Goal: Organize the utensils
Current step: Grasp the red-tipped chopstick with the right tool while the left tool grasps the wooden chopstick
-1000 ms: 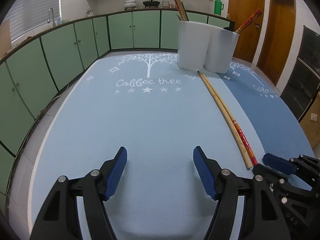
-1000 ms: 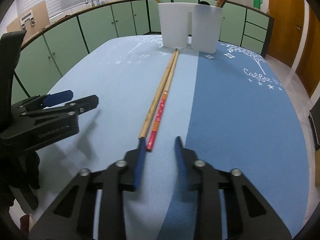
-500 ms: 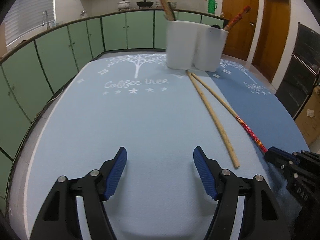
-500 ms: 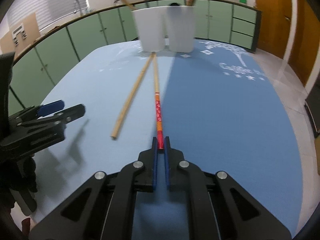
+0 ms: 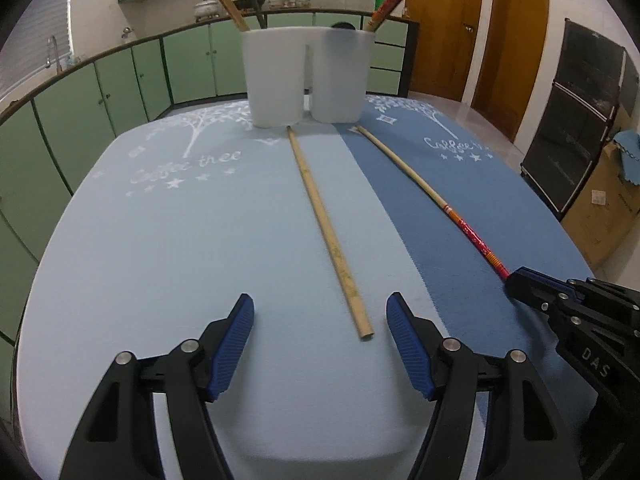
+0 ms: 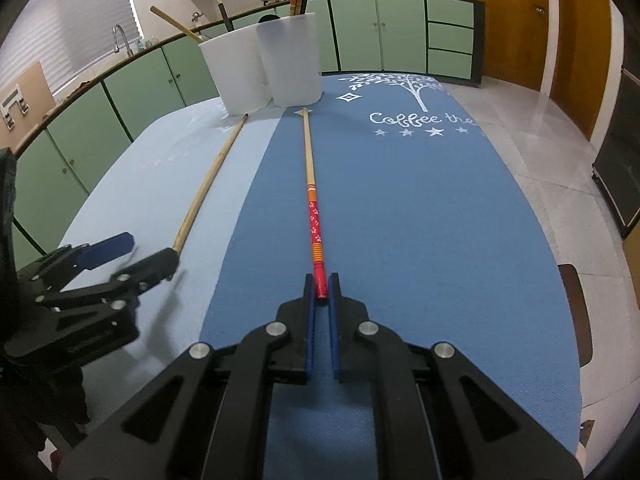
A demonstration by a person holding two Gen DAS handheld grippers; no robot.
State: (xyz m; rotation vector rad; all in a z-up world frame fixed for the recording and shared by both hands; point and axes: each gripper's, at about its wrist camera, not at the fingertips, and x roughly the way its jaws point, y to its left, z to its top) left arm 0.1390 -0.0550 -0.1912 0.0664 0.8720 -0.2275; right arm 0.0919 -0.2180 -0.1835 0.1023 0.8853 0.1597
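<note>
Your left hand-held gripper (image 5: 320, 344) hovers with its blue pads spread wide and nothing pinched; the near end of the plain bamboo chopstick (image 5: 326, 232) lies on the cloth just ahead of the gap, closer to the right pad. Your right hand-held gripper (image 6: 321, 292) has its pads pressed together on the red patterned end of the red-and-bamboo chopstick (image 6: 310, 184). The desk (image 5: 160, 248) wears a two-tone blue cloth printed with white trees; green cabinets ring the room. Both chopsticks point toward two white plastic holders (image 5: 306, 80) at the far edge, which stand touching and hold more sticks.
</note>
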